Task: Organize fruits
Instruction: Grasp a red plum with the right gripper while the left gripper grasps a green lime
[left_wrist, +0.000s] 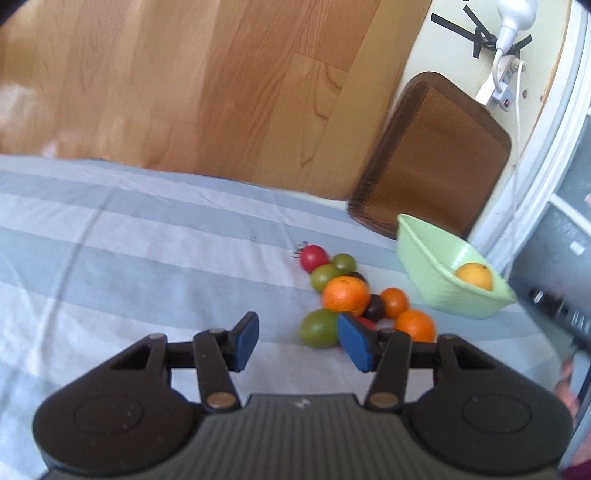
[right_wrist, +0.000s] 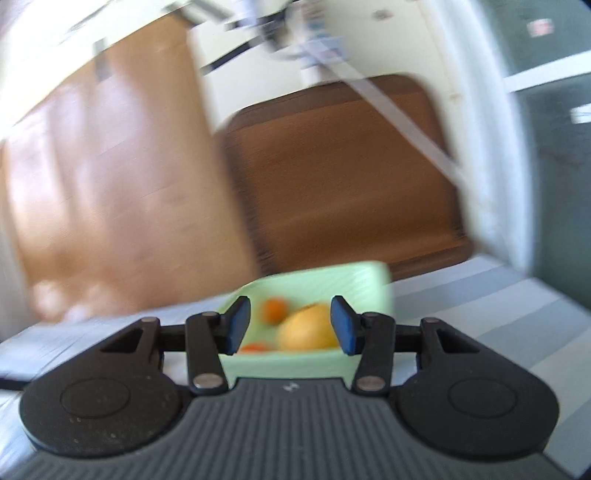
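A heap of small fruits lies on the striped blue cloth (left_wrist: 129, 240): a red tomato (left_wrist: 313, 257), green ones (left_wrist: 318, 328), oranges (left_wrist: 345, 298) and dark ones (left_wrist: 374, 307). My left gripper (left_wrist: 298, 339) is open and empty, just short of the heap. A pale green basket (left_wrist: 436, 258) to the right holds a yellow fruit (left_wrist: 474, 276). In the right wrist view, my right gripper (right_wrist: 288, 326) is open and empty above the basket (right_wrist: 325, 282), which holds a yellow fruit (right_wrist: 308, 332) and small orange ones (right_wrist: 275, 309). That view is blurred.
A wooden floor (left_wrist: 184, 85) lies beyond the cloth's far edge. A brown mat (left_wrist: 432, 155) leans behind the basket. A white power strip with cables (left_wrist: 498, 85) sits on the wall. A dark device (left_wrist: 554, 306) lies at the right edge.
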